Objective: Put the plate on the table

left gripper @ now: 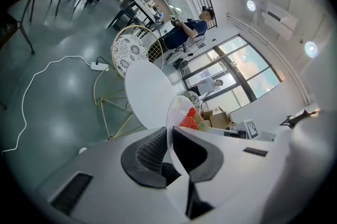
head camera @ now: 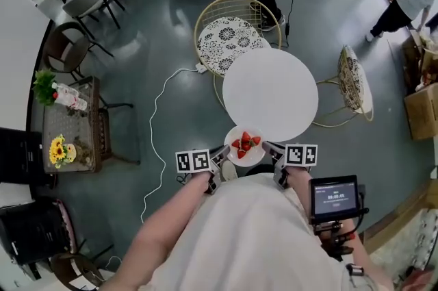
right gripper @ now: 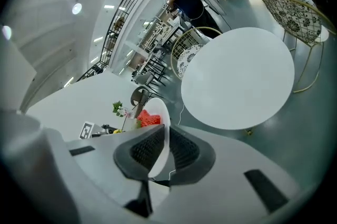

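As the left gripper (head camera: 220,161) and right gripper (head camera: 272,154) are clamping opposite rims of the plate (head camera: 250,159) near the table (head camera: 270,94), any tilt is threatening to spill its strawberries (head camera: 245,143).

**Plate at the bench's near edge**

The plate (head camera: 254,155) hangs at the near edge of the bench (head camera: 270,94), with strawberries (head camera: 244,143) on it. The left tongs (head camera: 220,161) grip its left rim and the right tongs (head camera: 272,152) grip its right rim. A chair (head camera: 229,36) stands behind the bench's far-left edge, and a second chair (head camera: 356,81) stands beside its right edge. A cable (head camera: 156,120) lies on the floor (head camera: 171,29) to the left.
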